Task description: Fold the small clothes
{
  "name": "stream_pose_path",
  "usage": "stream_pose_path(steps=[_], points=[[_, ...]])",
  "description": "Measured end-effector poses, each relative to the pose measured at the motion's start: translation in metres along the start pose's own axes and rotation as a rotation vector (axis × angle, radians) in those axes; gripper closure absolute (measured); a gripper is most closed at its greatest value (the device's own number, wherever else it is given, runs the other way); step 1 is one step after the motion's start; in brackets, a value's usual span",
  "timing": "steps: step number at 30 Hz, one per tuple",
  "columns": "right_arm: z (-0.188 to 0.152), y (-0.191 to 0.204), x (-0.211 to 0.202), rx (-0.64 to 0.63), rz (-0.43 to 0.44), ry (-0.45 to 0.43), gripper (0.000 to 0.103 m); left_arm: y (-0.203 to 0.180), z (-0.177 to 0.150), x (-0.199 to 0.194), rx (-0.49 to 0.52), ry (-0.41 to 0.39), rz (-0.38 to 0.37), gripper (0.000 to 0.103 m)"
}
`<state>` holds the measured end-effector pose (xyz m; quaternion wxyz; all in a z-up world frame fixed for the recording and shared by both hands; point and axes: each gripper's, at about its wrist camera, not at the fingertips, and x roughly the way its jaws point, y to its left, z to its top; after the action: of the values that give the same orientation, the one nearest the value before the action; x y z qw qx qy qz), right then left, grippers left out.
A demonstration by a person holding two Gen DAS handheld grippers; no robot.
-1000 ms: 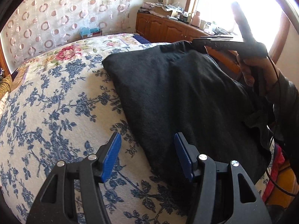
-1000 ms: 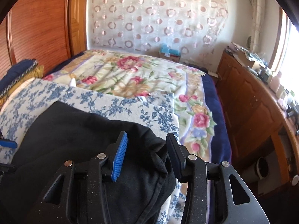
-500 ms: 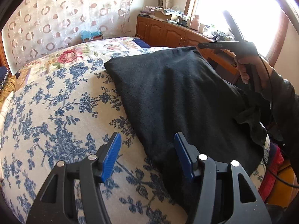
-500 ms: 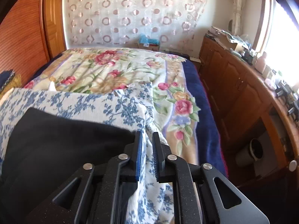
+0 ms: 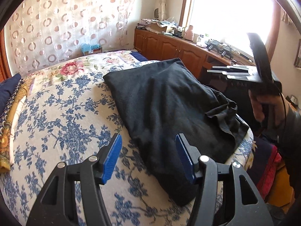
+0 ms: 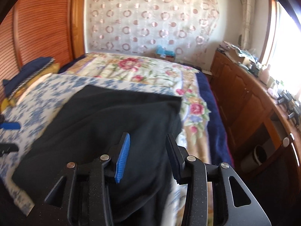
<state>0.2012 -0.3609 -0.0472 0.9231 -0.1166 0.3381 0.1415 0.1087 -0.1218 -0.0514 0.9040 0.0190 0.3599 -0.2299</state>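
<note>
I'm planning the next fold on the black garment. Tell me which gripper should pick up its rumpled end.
Right, probably. The right gripper hovers open directly over the black garment, on the side where the loose bunched end lies. The left gripper is open too, but sits at the flat near edge over the blue floral cover.

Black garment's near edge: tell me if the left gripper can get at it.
Probably yes: the left gripper is open, the garment edge lies right between its fingers, and nothing blocks it.
</note>
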Motion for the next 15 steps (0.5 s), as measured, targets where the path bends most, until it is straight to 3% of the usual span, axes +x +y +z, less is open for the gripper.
stream_pose_path(steps=[8, 13, 15], points=[[-0.036, 0.051, -0.03, -0.039, 0.068, 0.009, 0.063, -0.001, -0.015, -0.014, -0.012, -0.003, 0.007, 0.045], [-0.059, 0.074, -0.023, -0.052, 0.11, 0.057, 0.063, -0.003, -0.024, -0.01, -0.02, 0.028, 0.003, 0.045], [-0.064, 0.082, -0.015, -0.063, 0.088, 0.075, 0.063, -0.004, -0.025, -0.008, -0.022, 0.034, 0.001, 0.045]])
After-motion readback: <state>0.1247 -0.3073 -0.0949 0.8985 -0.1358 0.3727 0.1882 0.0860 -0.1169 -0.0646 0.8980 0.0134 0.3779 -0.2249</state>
